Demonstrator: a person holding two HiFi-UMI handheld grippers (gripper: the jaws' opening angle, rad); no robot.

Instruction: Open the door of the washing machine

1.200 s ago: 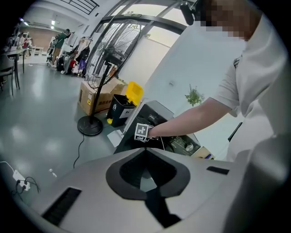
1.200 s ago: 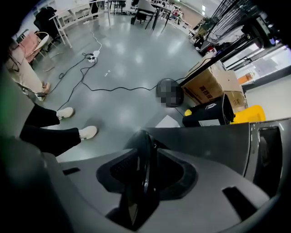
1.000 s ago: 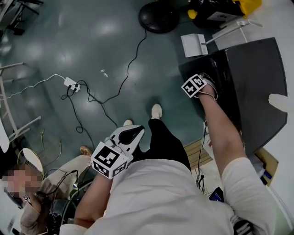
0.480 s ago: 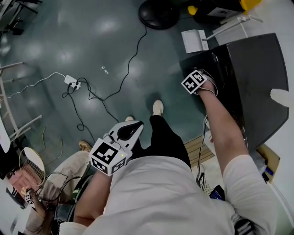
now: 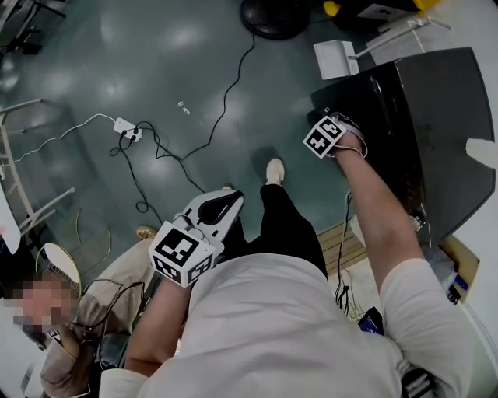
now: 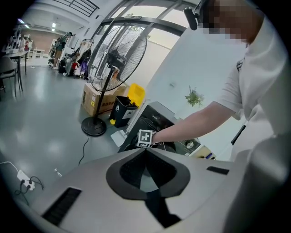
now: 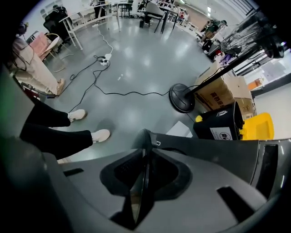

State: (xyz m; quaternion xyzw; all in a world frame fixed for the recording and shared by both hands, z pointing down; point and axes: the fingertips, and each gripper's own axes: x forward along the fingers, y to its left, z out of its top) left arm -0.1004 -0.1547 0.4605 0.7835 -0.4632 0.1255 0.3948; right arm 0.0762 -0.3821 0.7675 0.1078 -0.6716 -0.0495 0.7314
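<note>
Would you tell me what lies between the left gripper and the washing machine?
In the head view, the person's leg in black trousers and a white shoe lie between the left gripper and the washing machine, over the floor.

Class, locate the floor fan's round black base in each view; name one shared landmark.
Head view: fan base, top edge, right of centre.
Left gripper view: left of centre.
Right gripper view: right of centre, upper half.
Shared landmark: white power strip on the floor.
</note>
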